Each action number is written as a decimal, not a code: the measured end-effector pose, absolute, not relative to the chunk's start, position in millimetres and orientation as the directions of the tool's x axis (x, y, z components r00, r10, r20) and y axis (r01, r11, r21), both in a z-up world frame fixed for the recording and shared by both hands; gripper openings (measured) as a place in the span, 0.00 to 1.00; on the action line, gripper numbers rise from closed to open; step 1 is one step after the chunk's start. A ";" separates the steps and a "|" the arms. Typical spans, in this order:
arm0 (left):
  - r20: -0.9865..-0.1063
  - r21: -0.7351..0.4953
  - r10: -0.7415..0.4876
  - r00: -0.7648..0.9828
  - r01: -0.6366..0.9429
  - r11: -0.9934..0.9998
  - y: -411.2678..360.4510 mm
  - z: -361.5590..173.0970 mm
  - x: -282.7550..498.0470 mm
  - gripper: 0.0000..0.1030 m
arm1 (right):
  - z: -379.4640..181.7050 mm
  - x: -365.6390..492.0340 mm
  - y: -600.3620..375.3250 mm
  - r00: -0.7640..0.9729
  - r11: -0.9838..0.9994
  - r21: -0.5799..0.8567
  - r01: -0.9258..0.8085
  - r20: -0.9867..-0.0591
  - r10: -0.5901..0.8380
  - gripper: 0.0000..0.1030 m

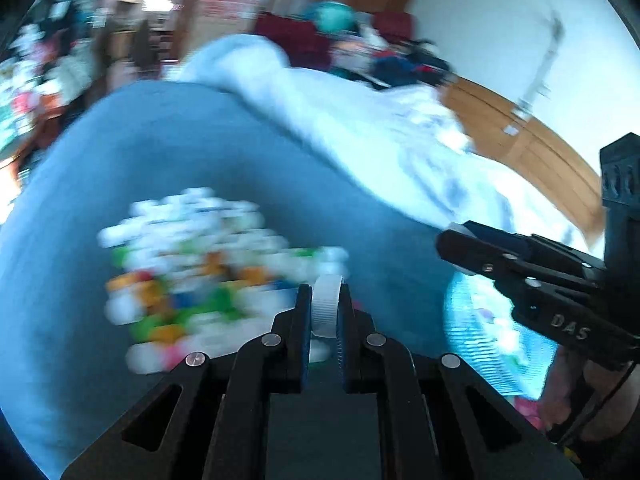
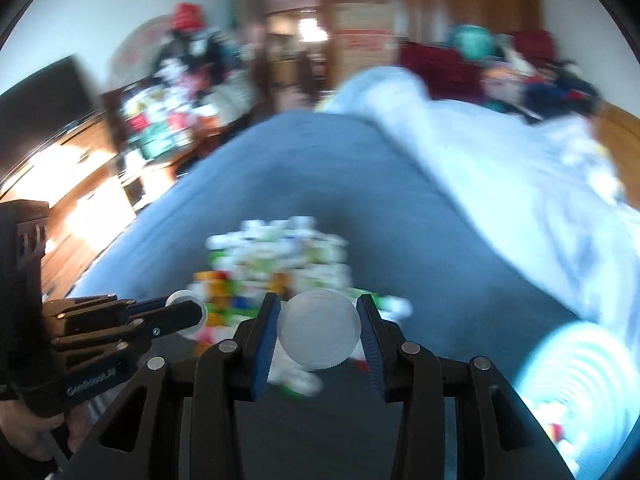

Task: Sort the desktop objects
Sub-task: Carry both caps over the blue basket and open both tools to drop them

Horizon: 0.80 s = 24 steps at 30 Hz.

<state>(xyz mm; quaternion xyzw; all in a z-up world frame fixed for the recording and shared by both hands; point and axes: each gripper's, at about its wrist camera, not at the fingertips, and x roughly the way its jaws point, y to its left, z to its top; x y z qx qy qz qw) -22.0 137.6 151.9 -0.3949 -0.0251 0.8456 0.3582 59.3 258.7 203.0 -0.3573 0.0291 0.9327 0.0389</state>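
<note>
My left gripper (image 1: 325, 312) is shut on a white ribbed cap (image 1: 326, 308), held edge-on between its jaws. My right gripper (image 2: 319, 334) is shut on a translucent round lid (image 2: 319, 334), held flat-face toward the camera. A blurred pile of small colourful and white objects (image 1: 192, 276) lies on the blue bedcover (image 1: 200, 152) ahead of both grippers; it also shows in the right wrist view (image 2: 276, 264). The right gripper shows in the left wrist view (image 1: 456, 248), and the left gripper in the right wrist view (image 2: 192, 314), with its cap showing as a white disc.
A light blue ribbed basket (image 1: 492, 336) holding small items sits at the right; it also shows in the right wrist view (image 2: 580, 372). A white quilt (image 1: 400, 132) is bunched behind. Cluttered shelves (image 2: 168, 112) and a wooden headboard (image 1: 520, 136) surround the bed.
</note>
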 end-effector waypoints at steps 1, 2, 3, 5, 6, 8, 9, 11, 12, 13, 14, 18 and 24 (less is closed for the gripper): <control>-0.649 -0.320 0.643 -0.406 -0.622 -0.715 163.3 157.3 -14.9 0.08 | 206.3 70.9 276.3 -0.738 -0.991 0.021 -0.135 -0.669 0.086 0.41; -0.647 -0.318 0.659 -0.384 -0.649 -0.691 181.9 161.0 -9.0 0.08 | 210.1 83.1 292.4 -0.730 -0.984 0.014 -0.175 -0.673 0.120 0.41; -0.649 -0.318 0.670 -0.359 -0.672 -0.669 202.1 164.7 -3.4 0.08 | 211.9 95.3 304.5 -0.723 -0.979 0.011 -0.205 -0.675 0.143 0.41; -0.653 -0.308 0.687 -0.319 -0.717 -0.626 241.6 173.2 9.4 0.08 | 216.0 117.3 334.9 -0.704 -0.961 0.011 -0.278 -0.682 0.196 0.41; -0.656 -0.303 0.692 -0.303 -0.733 -0.609 258.5 176.9 14.7 0.08 | 217.4 127.5 348.4 -0.694 -0.951 0.011 -0.308 -0.687 0.217 0.41; -0.662 -0.287 0.696 -0.277 -0.764 -0.577 292.2 185.2 27.7 0.08 | 220.8 147.6 375.6 -0.672 -0.930 0.012 -0.367 -0.695 0.256 0.41; -0.665 -0.282 0.698 -0.266 -0.776 -0.564 304.6 187.8 33.9 0.08 | 221.9 155.9 387.0 -0.662 -0.921 0.016 -0.390 -0.700 0.268 0.41; -0.675 -0.269 0.696 -0.246 -0.796 -0.542 332.0 193.5 45.5 0.08 | 223.4 173.3 409.5 -0.642 -0.901 0.018 -0.433 -0.708 0.294 0.41; -0.682 -0.260 0.690 -0.240 -0.803 -0.537 342.6 195.1 49.1 0.08 | 222.1 180.6 419.8 -0.632 -0.893 0.026 -0.449 -0.716 0.296 0.41; -0.695 -0.251 0.680 -0.233 -0.808 -0.533 355.5 194.7 53.0 0.08 | 221.4 184.7 428.1 -0.623 -0.886 0.037 -0.462 -0.725 0.295 0.41; -0.707 -0.248 0.671 -0.225 -0.809 -0.532 364.1 193.5 57.6 0.08 | 218.7 189.6 436.3 -0.613 -0.877 0.046 -0.478 -0.732 0.296 0.42; -0.775 -0.207 0.604 -0.187 -0.828 -0.522 407.9 178.8 75.5 0.08 | 201.3 205.3 461.4 -0.576 -0.851 0.083 -0.518 -0.769 0.275 0.42; -0.851 -0.157 0.508 -0.131 -0.861 -0.485 448.2 150.9 92.5 0.08 | 160.5 227.2 485.1 -0.523 -0.815 0.127 -0.565 -0.820 0.235 0.42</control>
